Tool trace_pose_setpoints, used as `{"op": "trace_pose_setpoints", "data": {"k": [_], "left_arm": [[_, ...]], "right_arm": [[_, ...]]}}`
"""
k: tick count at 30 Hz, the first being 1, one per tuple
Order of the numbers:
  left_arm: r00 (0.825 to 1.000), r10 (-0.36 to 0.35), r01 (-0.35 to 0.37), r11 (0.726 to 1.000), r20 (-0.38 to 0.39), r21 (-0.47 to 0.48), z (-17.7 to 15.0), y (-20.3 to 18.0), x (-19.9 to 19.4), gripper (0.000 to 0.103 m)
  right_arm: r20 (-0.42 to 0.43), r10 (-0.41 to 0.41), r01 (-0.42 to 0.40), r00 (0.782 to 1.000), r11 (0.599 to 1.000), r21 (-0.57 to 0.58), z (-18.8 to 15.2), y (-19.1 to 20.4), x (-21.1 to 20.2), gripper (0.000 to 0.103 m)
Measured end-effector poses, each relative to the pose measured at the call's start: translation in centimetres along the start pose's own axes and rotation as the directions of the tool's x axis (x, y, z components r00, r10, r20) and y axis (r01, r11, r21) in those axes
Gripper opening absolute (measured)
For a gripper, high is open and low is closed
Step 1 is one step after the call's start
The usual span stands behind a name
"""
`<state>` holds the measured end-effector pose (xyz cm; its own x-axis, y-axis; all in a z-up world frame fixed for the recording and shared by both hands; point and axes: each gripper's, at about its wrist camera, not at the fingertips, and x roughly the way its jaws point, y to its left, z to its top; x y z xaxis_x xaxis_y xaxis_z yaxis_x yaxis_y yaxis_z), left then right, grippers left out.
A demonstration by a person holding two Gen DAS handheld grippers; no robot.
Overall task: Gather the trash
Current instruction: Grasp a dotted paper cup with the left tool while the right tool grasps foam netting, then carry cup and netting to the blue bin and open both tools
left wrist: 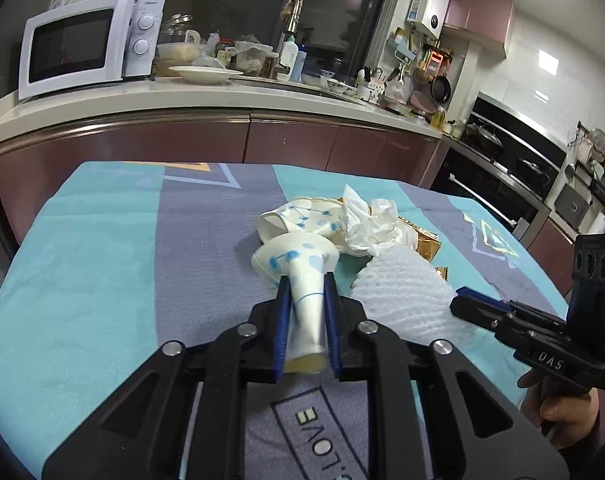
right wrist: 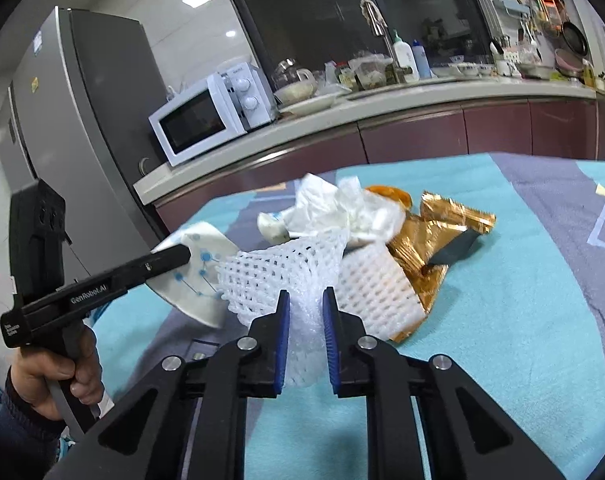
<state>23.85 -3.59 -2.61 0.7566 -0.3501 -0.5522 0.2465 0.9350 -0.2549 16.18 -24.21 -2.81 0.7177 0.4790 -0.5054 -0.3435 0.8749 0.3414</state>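
Observation:
A heap of trash lies mid-table on the blue cloth. My left gripper [left wrist: 307, 280] is shut on a crushed white paper cup with blue dots [left wrist: 302, 280]; the cup also shows in the right wrist view [right wrist: 198, 272]. A second crushed cup [left wrist: 298, 218] lies behind it. My right gripper [right wrist: 305, 300] is shut on a white foam fruit net [right wrist: 286, 272], which also shows in the left wrist view [left wrist: 406, 292]. Crumpled white tissue [left wrist: 366, 220] and gold foil wrappers [right wrist: 434, 240] lie behind the net.
The table [left wrist: 102, 260] has a blue and purple cloth. Behind it runs a kitchen counter [left wrist: 182, 96] with a microwave [left wrist: 86, 48], a plate and bottles. A fridge [right wrist: 74, 120] stands at the left. The stove [left wrist: 502, 160] is at the right.

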Motion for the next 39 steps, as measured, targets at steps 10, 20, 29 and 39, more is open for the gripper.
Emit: {"op": "trace_pose_setpoints", "data": {"k": [10,20,29,39], "left_arm": [[0.997,0.004,-0.002,1.000,0.082,-0.023,-0.9,0.5,-5.5,0.016],[0.980,0.033,-0.031,0.999,0.197,-0.013,-2.2,-0.5,-14.2,0.016],[0.958,0.093,-0.084,0.996,0.272,-0.043,-3.9,0.1,-21.4,0.016],[0.922,0.199,-0.169,0.979,0.333,-0.118,-6.3,3.1,-28.2,0.016]], "right_arm": [[0.063,0.001,-0.001,0.998,1.000,-0.004,0.5,1.1,-2.7,0.012],[0.127,0.026,-0.019,0.992,0.998,-0.056,0.8,3.6,-5.5,0.012],[0.157,0.098,-0.078,0.983,0.988,-0.132,1.2,7.5,-6.7,0.012],[0.127,0.210,-0.177,0.969,0.957,-0.231,1.7,13.3,-5.4,0.012]]}}
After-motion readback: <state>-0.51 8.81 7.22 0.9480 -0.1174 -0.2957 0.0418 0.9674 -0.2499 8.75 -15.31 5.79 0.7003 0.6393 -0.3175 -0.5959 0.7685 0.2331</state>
